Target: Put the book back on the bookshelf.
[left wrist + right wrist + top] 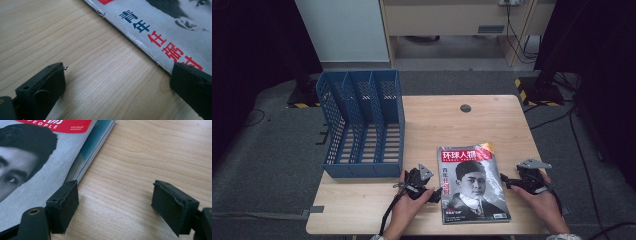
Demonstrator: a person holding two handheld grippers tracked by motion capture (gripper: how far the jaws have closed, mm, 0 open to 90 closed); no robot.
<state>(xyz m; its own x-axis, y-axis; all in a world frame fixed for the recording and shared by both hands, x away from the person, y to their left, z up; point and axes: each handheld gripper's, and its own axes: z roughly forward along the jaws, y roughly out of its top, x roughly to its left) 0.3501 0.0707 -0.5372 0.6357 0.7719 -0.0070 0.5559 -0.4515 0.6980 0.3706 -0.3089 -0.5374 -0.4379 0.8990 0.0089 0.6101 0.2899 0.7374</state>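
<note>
Grey carpet [272, 150], pale wooden cabinet [452, 20]

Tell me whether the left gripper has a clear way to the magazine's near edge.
Probably yes. The left gripper sits open right beside the magazine, one of its fingers already at the spine edge, with bare table between the fingers and nothing in the way.

Left black two-jaw claw [435, 193]: jaws spread wide, held low in the left hand [404, 210].
Right black two-jaw claw [507, 181]: jaws apart, held low in the right hand [539, 202].
</note>
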